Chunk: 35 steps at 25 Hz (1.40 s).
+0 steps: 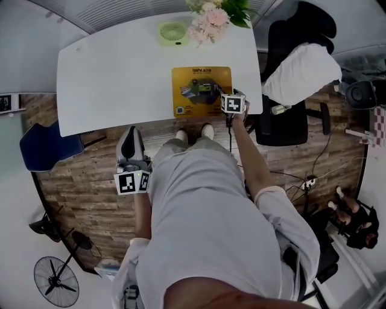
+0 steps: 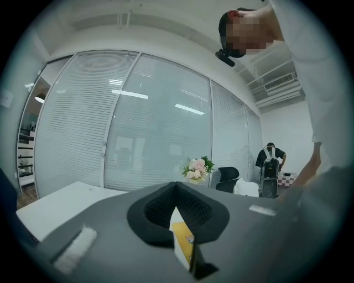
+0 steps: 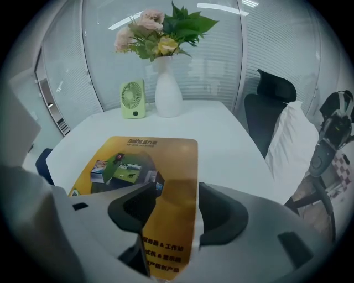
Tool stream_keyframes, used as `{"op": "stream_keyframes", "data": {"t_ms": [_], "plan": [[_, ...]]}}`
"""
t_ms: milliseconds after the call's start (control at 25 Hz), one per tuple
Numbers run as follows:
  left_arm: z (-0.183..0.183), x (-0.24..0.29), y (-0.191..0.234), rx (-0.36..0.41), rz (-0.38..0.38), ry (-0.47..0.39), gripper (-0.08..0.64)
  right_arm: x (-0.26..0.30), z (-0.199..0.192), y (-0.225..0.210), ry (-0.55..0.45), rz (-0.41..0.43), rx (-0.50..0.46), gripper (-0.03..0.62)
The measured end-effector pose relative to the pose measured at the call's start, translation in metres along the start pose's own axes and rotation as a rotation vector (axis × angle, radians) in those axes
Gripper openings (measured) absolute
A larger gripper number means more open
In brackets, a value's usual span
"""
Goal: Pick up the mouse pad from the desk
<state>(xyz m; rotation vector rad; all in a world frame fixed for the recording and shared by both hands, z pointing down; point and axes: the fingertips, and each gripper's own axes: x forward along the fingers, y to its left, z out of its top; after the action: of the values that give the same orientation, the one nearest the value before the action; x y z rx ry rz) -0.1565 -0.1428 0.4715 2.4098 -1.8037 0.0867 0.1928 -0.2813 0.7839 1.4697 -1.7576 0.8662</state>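
Observation:
The yellow printed mouse pad (image 1: 201, 90) lies flat on the white desk (image 1: 108, 78), near its front edge. My right gripper (image 1: 228, 98) hangs over the pad's near right corner. In the right gripper view its jaws (image 3: 177, 205) stand open, with the pad (image 3: 149, 166) under them and the pad's right edge running between the two pads. Nothing is gripped. My left gripper (image 1: 131, 143) is held off the desk's front edge at the left, over the wooden floor. Its dark pads (image 2: 176, 190) meet at the tips, and a sliver of the pad (image 2: 183, 243) shows through the gap behind them.
A green desk fan (image 1: 174, 31) and a white vase of flowers (image 1: 211, 18) stand at the desk's far edge. A black office chair (image 1: 289, 114) with a white cushion (image 1: 301, 72) is at the right, a blue chair (image 1: 48, 148) at the left. A person (image 2: 271, 160) stands far back.

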Motion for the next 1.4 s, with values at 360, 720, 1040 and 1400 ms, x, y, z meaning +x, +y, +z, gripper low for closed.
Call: {"op": "stream_keyframes", "data": {"t_ms": [360, 720, 1040, 1400], "plan": [[0.002, -0.005, 0.007, 0.0, 0.026, 0.005, -0.006, 0.017, -0.005, -0.008, 0.017, -0.008, 0.071, 0.227], [-0.002, -0.009, 0.013, -0.012, 0.024, 0.009, -0.006, 0.015, -0.006, -0.006, 0.01, 0.003, 0.078, 0.195], [0.0, -0.011, 0.01, -0.002, 0.014, 0.004, -0.006, 0.016, -0.006, 0.01, 0.017, 0.079, 0.099, 0.043], [0.001, -0.017, 0.014, -0.005, 0.034, -0.014, -0.006, -0.002, 0.003, 0.015, -0.064, 0.205, 0.132, 0.038]]}}
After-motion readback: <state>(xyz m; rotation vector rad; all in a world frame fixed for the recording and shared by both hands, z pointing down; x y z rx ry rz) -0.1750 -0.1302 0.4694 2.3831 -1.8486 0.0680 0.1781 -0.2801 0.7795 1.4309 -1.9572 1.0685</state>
